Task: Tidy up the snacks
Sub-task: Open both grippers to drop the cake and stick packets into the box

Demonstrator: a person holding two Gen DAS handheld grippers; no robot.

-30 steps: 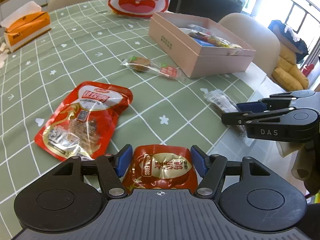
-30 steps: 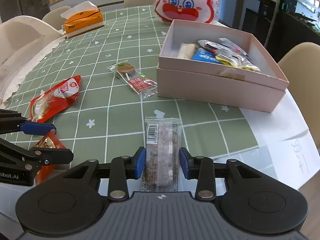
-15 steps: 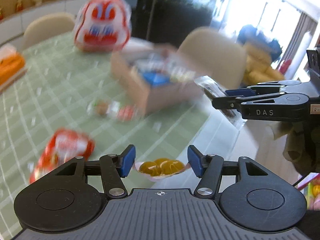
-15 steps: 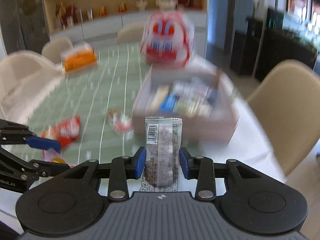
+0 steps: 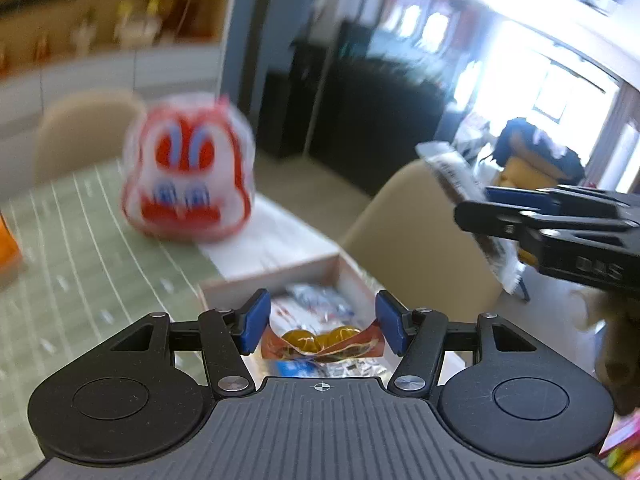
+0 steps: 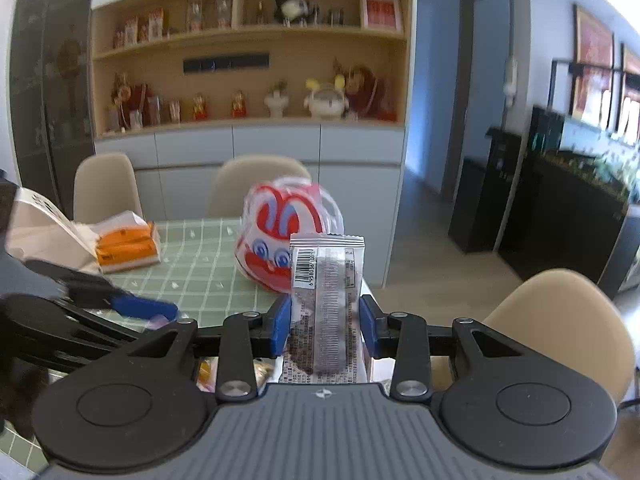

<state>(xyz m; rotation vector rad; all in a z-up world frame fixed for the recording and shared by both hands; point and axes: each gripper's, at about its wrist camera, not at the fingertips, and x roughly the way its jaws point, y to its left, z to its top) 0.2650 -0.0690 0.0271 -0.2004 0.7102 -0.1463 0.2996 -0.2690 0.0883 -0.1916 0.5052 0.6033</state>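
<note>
Green checked table, pink box near its edge, beside the rabbit-face bag. Carrying step, both snacks airborne. Left gripper, tipped down over the box, pinches a red egg pouch. Right gripper, raised beside the box, clamps a barcoded bar narrowly. Next: lower, release inside the box.

A home dining room.
Beige moulded chairs ring a green grid-patterned tablecloth; wooden wall shelves display figurines.
</note>
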